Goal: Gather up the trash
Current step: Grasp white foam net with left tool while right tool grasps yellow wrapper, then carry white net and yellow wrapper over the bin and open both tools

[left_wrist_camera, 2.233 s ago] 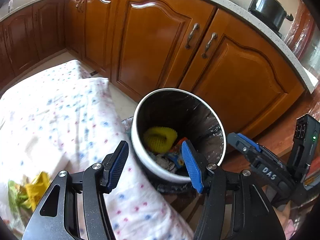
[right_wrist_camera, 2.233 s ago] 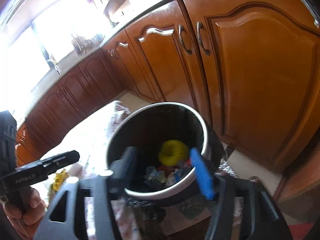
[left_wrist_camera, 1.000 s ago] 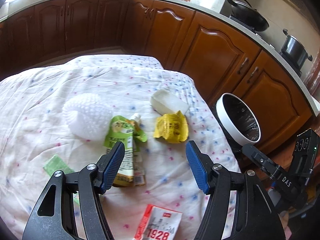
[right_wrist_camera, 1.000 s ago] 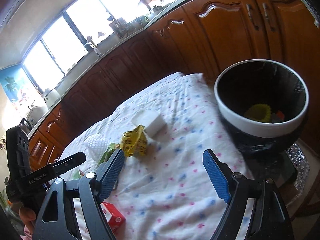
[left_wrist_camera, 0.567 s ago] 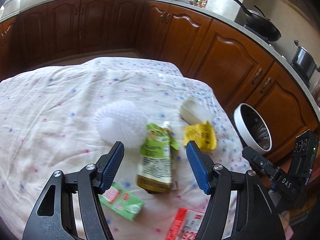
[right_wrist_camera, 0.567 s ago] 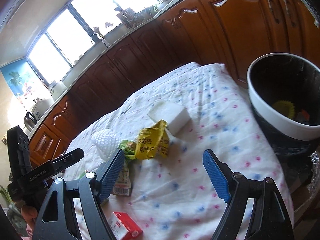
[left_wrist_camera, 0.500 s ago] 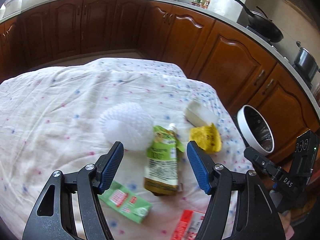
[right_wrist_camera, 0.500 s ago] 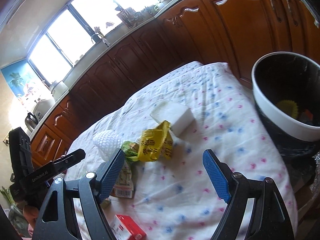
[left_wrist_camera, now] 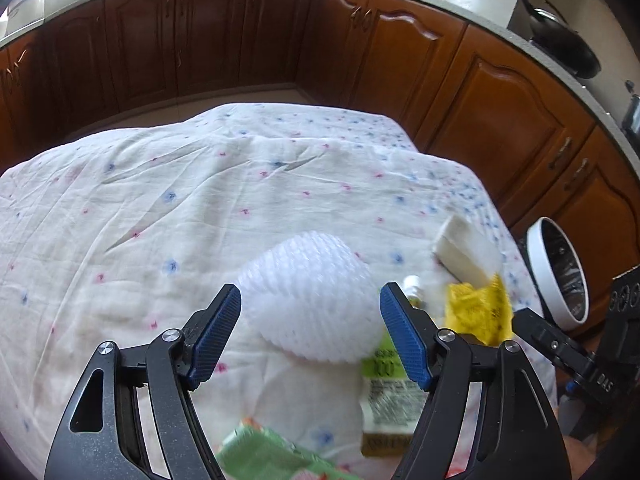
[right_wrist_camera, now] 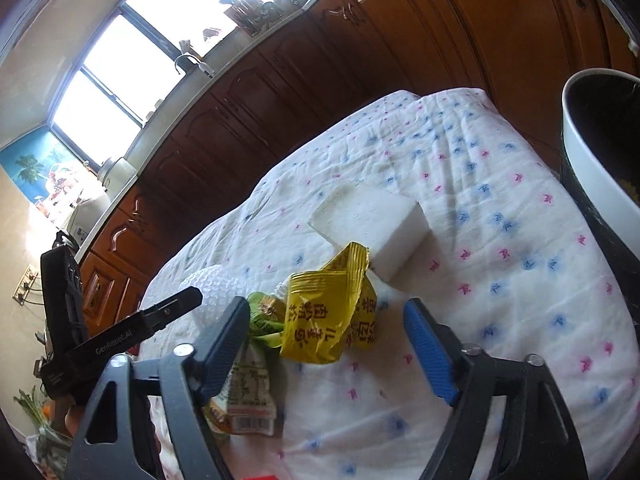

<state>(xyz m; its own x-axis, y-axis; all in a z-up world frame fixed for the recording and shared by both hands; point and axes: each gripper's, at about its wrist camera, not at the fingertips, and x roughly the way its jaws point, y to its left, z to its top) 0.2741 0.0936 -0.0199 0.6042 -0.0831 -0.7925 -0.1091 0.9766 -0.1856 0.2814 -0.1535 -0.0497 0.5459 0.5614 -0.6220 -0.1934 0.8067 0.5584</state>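
Spreading left claw (left_wrist_camera: 310, 334) around white foam net (left_wrist_camera: 308, 296), untouched; narrowing right claw (right_wrist_camera: 326, 342), still spread, framing yellow wrapper (right_wrist_camera: 330, 316).

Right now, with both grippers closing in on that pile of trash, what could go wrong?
1. The left gripper, its jaws just opening, frames the white foam net; soft and rounded, it may squash or slip out.
2. The right gripper, its jaws just closing, straddles the yellow wrapper, which overlaps the green pouch; both might lift together.
3. The tablecloth is loose and could get pinched.
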